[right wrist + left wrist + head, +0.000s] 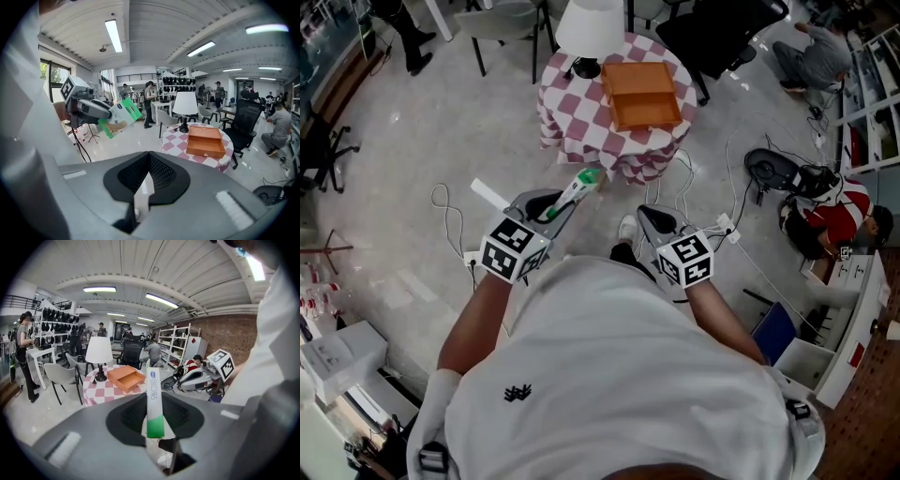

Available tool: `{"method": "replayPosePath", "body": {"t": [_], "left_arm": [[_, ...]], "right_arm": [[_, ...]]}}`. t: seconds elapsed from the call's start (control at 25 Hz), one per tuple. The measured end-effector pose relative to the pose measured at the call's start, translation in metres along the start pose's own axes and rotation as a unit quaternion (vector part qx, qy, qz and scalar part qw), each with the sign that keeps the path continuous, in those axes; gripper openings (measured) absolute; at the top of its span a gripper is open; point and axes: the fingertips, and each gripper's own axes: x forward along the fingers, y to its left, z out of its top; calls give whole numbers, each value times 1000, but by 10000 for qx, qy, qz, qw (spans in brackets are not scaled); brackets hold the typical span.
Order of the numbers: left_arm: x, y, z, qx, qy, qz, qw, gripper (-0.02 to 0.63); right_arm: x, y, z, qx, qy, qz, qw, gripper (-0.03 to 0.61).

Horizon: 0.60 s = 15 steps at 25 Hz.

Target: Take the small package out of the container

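Note:
The small package (578, 186), a slim white box with a green end, is clamped in my left gripper (561, 202) and sticks out past the jaws toward the table. In the left gripper view the package (155, 401) stands upright between the dark pads. The orange container (642, 94), an open box, sits on the checkered round table (572, 112), well ahead of both grippers. My right gripper (658, 225) hangs beside the left one with its jaws together and nothing in them; its own view shows the pads meeting at the tip (149, 157).
A white lamp (591, 28) stands on the table beside the container. Chairs (502, 23) ring the table, and a black office chair (717, 33) is at the right. Cables (703, 187) lie on the floor. A person in red (839, 211) sits low by the shelving (872, 103).

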Motion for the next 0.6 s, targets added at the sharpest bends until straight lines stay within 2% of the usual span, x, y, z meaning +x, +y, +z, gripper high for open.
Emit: {"method": "replayPosePath", "body": {"t": [0.6], "left_arm": [[8, -6, -2, -19, 62, -49, 10000, 152]], "right_arm": [[-4, -3, -9, 106, 8, -25, 9999, 0]]}}
